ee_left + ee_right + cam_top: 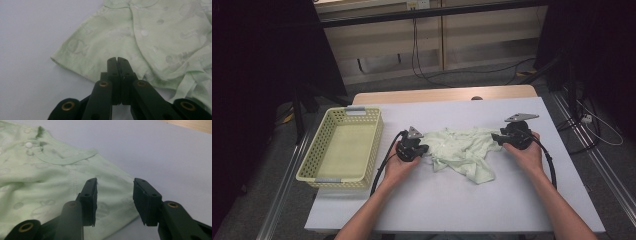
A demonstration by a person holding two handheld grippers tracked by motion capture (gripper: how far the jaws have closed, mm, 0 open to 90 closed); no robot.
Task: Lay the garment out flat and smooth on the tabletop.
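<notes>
A pale green baby garment (464,150) lies crumpled on the white table (452,205) between my two grippers. My left gripper (424,149) is at its left edge. In the left gripper view its jaws stand pressed together (117,60) on the sleeve (82,50), whose hem runs in under them. My right gripper (496,137) is at the garment's right edge. In the right gripper view it (115,192) is open, and the cloth (37,182) near the neckline and a snap button (29,144) lies between and below the jaws, untouched by the pads.
A cream plastic basket (307,161) stands on the table's left side with nothing in it. A wooden strip (437,94) borders the far table edge. Cables run over the floor behind. Bare tabletop lies in front of the garment.
</notes>
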